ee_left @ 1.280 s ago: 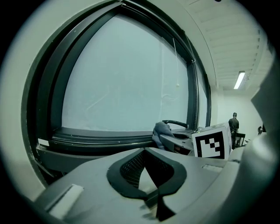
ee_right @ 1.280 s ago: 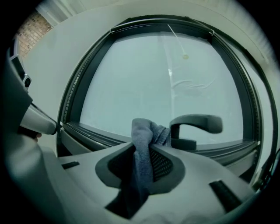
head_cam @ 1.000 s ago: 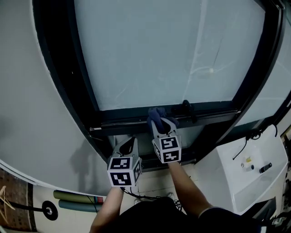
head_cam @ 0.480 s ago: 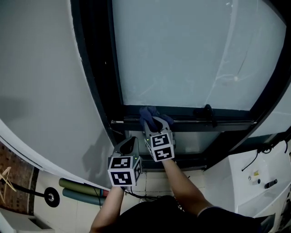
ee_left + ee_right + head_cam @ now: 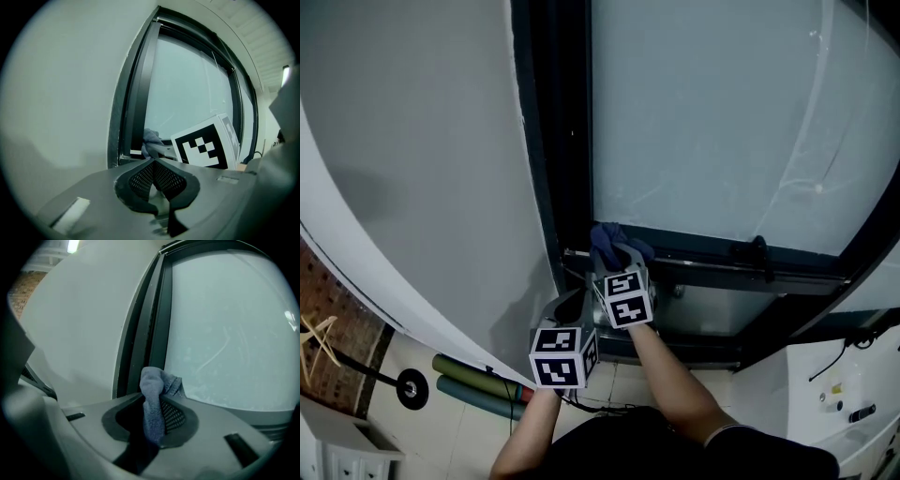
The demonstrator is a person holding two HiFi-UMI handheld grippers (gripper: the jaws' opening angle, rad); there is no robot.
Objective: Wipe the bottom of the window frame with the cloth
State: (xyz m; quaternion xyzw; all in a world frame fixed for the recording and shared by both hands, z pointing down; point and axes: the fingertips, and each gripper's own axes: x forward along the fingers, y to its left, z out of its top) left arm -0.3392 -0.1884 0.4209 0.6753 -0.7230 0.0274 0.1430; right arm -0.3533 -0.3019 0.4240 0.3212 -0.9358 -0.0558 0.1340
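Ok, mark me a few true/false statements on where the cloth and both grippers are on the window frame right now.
1. The right gripper is shut on the cloth. True.
2. The cloth is at the right end of the bottom of the window frame. False: it is at the left end, in the corner by the upright.
3. The left gripper holds a second cloth. False: its jaws are together with nothing between them.
4. In the head view the left gripper sits lower than the right one, off the frame. True.
5. A black handle sits on the bottom rail, right of the cloth. True.
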